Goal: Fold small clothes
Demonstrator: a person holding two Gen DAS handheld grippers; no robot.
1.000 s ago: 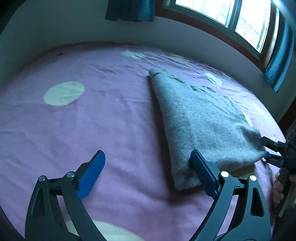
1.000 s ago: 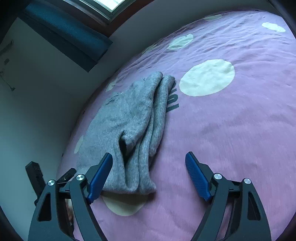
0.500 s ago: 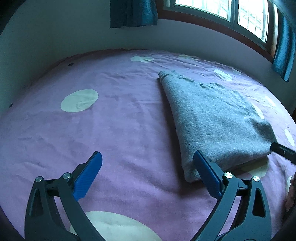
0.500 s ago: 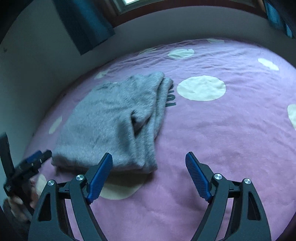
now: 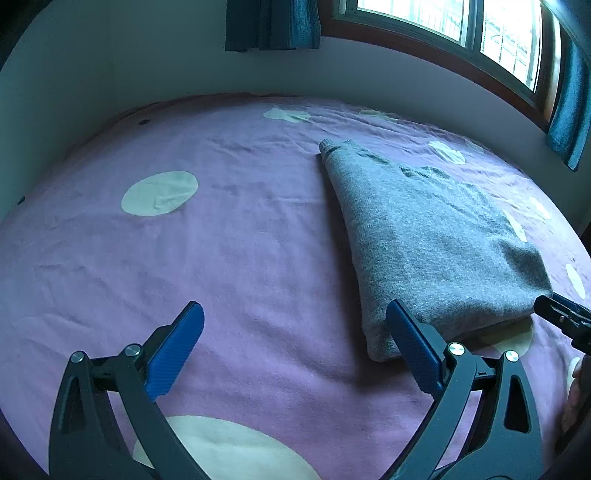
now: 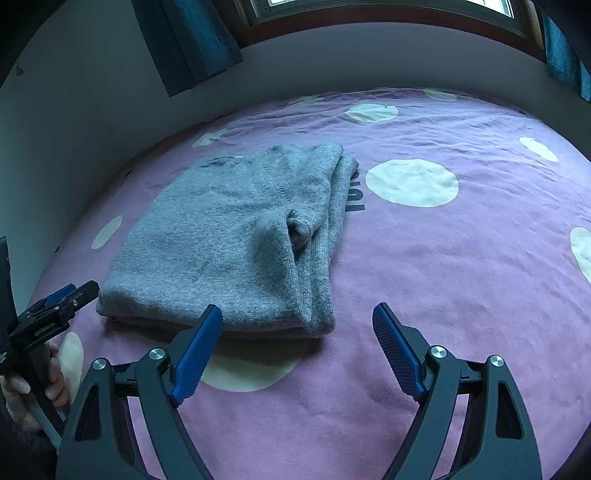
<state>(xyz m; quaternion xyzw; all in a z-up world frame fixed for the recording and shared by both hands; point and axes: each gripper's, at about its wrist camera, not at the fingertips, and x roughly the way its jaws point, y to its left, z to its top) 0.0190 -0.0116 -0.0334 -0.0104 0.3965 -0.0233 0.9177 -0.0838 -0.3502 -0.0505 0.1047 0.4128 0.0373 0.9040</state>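
Lying folded into a flat, roughly rectangular bundle, the grey knitted sweater point(image 6: 236, 236) sits on the purple bedspread point(image 6: 461, 277), and in the right wrist view we see it spread from the centre toward ten o'clock, with its stacked folded edges running down its right side and a small pocket of loose fabric puckered near the middle. In the left wrist view we find the same sweater point(image 5: 436, 236) stretching from about one o'clock down toward four o'clock, its narrow end pointing at the far wall. We hold the right gripper point(image 6: 297, 350) with its blue pads spread wide and nothing between them; its left pad hovers just in front of the sweater's near edge, at about seven o'clock from the garment, without pressing on it. We hold the left gripper point(image 5: 295, 347) likewise wide apart and empty, its right pad overlapping the sweater's near corner in the picture, though we cannot tell whether it touches the knit. From the right wrist view our left hand point(image 6: 29, 384) appears at nine o'clock, wrapped round the handle of its tool beside the sweater's left corner. Cream dots point(image 6: 412, 182) scatter across the bedspread, one partly under the sweater's near edge. Beyond, at twelve o'clock, we see teal curtains point(image 6: 184, 40) and a window point(image 5: 461, 26) above the pale wall.
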